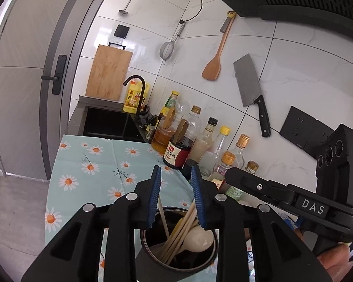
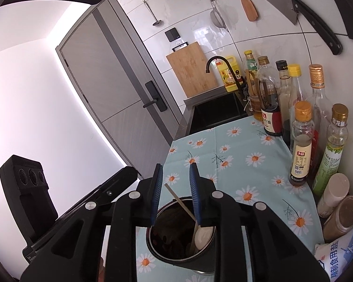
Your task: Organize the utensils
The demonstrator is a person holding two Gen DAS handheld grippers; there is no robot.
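Observation:
A dark round utensil holder (image 1: 150,256) stands on the daisy tablecloth (image 1: 87,164), right under both grippers. It holds several wooden chopsticks (image 1: 180,229) and a white spoon (image 1: 197,237). My left gripper (image 1: 176,176) is open and empty above the holder. In the right wrist view the holder (image 2: 176,256) holds a single chopstick (image 2: 180,202) and the white spoon (image 2: 203,233). My right gripper (image 2: 176,175) is open and empty above it; its body shows in the left wrist view (image 1: 294,199).
Several sauce and oil bottles (image 1: 178,145) line the wall side of the cloth (image 2: 301,145). A black sink (image 1: 106,122) with a faucet (image 1: 138,94) lies beyond. A cleaver (image 1: 251,89), a wooden spatula (image 1: 215,58), a strainer and a cutting board (image 1: 109,72) are on the wall. A salt bag (image 2: 336,256) lies at right.

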